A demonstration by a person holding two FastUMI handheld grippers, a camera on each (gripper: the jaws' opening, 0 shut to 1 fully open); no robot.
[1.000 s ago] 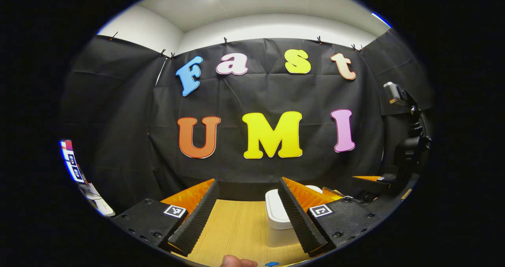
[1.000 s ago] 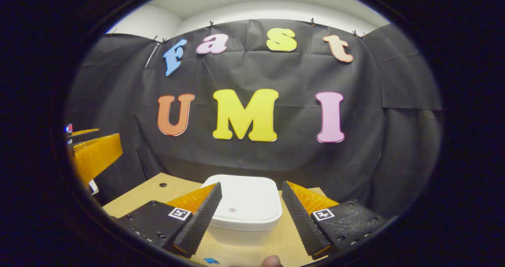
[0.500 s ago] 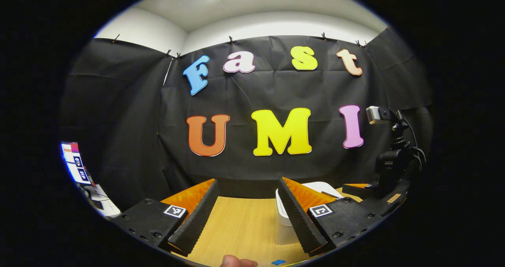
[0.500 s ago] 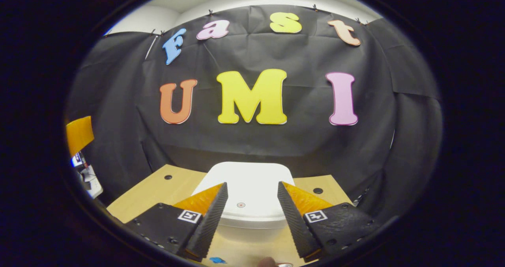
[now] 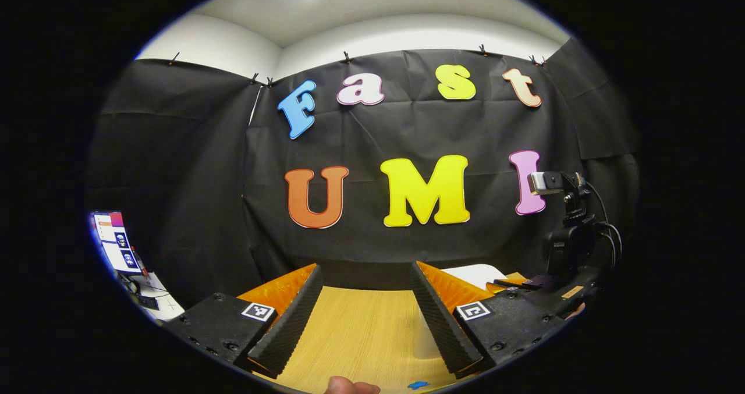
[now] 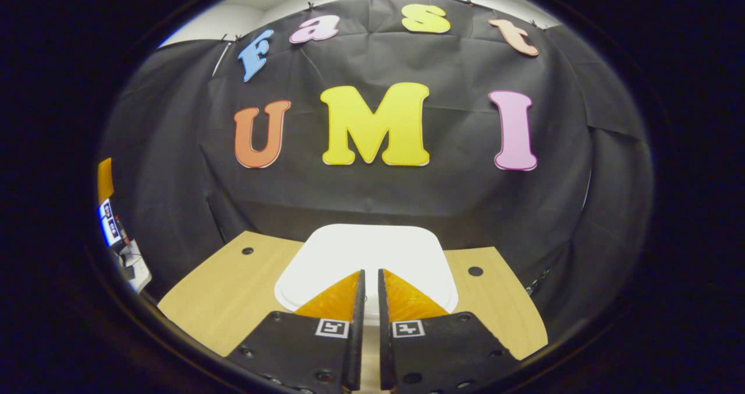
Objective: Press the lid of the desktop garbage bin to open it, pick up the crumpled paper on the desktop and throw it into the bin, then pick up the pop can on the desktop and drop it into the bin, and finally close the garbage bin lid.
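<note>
Bin lid (image 6: 364, 251), white and squarish, shut, sits centre-low in the right gripper view on the wooden counter (image 6: 221, 292), near the far edge by the black cloth wall.

Left of frame, right gripper view: bare counter with a small round hole; a sliver of the other gripper at the far left edge.

Centre, right gripper view: right gripper (image 6: 368, 280), fingers drawn nearly together with a thin gap, holding nothing. The tips overlap the lid's near half, pointing straight along its middle. Whether they touch the lid I cannot tell. Judgement: the lid press is the step in hand, the tips lined up over the lid.

Left gripper view, left to right: left gripper (image 5: 365, 280) at lower centre, fingers spread wide, empty, bare counter between them. A fingertip of the holding hand (image 5: 351, 387) shows at the bottom edge. The bin's lid peeks out behind this gripper's finger at lower right, with the right gripper and its camera mast beyond it.

Right gripper is plainly the nearer to the lid. Crumpled paper and pop can not located.
</note>
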